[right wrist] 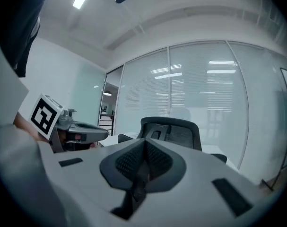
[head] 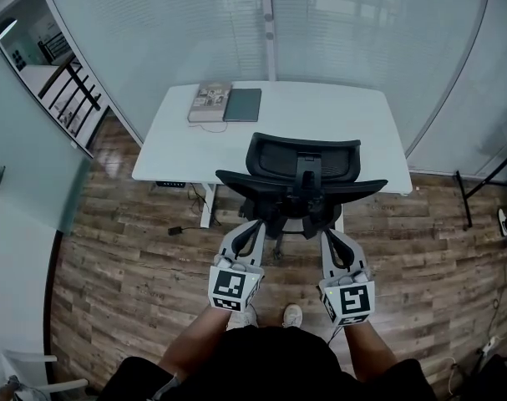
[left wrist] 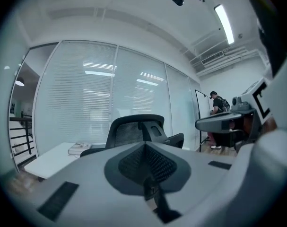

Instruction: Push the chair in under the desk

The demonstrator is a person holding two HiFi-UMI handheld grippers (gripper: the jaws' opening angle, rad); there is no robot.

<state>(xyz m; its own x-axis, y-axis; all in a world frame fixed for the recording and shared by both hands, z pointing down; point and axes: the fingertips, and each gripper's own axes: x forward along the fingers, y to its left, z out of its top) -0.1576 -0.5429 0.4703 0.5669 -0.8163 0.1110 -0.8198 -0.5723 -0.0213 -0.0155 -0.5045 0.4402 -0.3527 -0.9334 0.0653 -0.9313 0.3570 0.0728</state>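
Note:
A black mesh-backed office chair (head: 301, 170) stands in front of the white desk (head: 320, 115), its back turned to me and its seat partly under the desk's near edge. Both grippers point at the chair's back from just behind it. My left gripper (head: 255, 226) is at the left and my right gripper (head: 328, 236) at the right. In the left gripper view the chair (left wrist: 134, 129) rises beyond my shut left gripper (left wrist: 145, 162), which holds nothing. In the right gripper view the chair (right wrist: 174, 129) stands a short way ahead of my right gripper (right wrist: 144, 162), also shut and holding nothing.
A book (head: 209, 101) and a grey notebook (head: 243, 104) lie at the desk's far left. A glass wall with blinds (head: 320, 23) runs behind the desk. A cable (head: 182, 228) lies on the wood floor. A black stand (head: 479, 190) is at the right, and a person (left wrist: 218, 103) stands far off.

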